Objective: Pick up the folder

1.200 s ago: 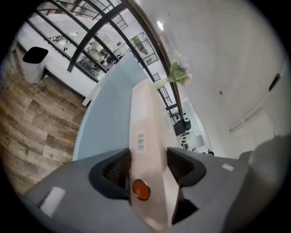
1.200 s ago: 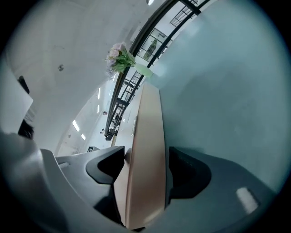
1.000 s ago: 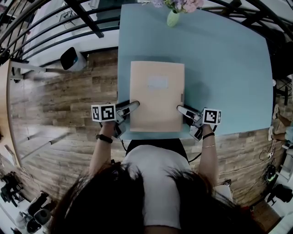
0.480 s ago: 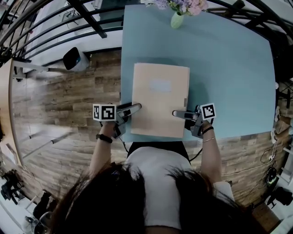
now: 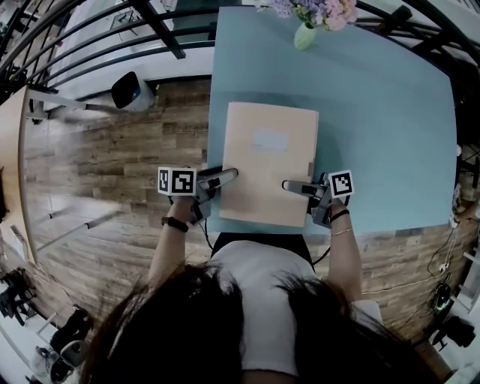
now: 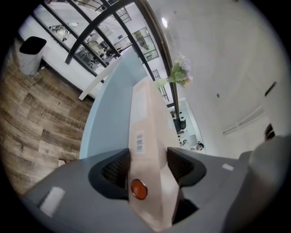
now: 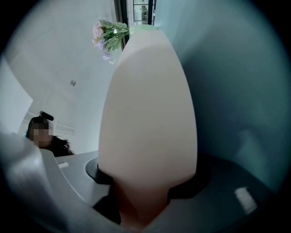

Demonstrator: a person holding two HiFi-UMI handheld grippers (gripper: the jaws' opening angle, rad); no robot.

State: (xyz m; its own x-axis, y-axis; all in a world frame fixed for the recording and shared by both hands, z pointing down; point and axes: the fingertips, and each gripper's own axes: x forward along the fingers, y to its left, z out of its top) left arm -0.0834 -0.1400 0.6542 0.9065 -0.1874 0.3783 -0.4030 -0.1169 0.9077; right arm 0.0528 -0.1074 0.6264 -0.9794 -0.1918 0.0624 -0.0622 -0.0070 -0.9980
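While the folder (image 5: 270,161) sits at the centre of the head view, over the near part of the blue desk (image 5: 390,127), both tools clamp it. The left hand-held gripper (image 5: 229,175) comes in from the left of the frame, clenched on the folder's left edge. In the left gripper view, that tan edge fills the gap between the two dark pads (image 6: 116,169) and touches both. It carries a barcode label (image 6: 139,142) and an orange stud (image 6: 138,189). The right hand-held gripper (image 5: 287,185) reaches in from the right, grasping the folder's right edge towards the lower right corner. In the right gripper view the pale folder is wedged tight between the jaws. Whether the folder is clear of the desk cannot be told. Flowers (image 5: 315,11) stand at the desk's far edge, top of the frame. A bin (image 5: 129,91) stands on the wood floor (image 5: 112,172), upper left.
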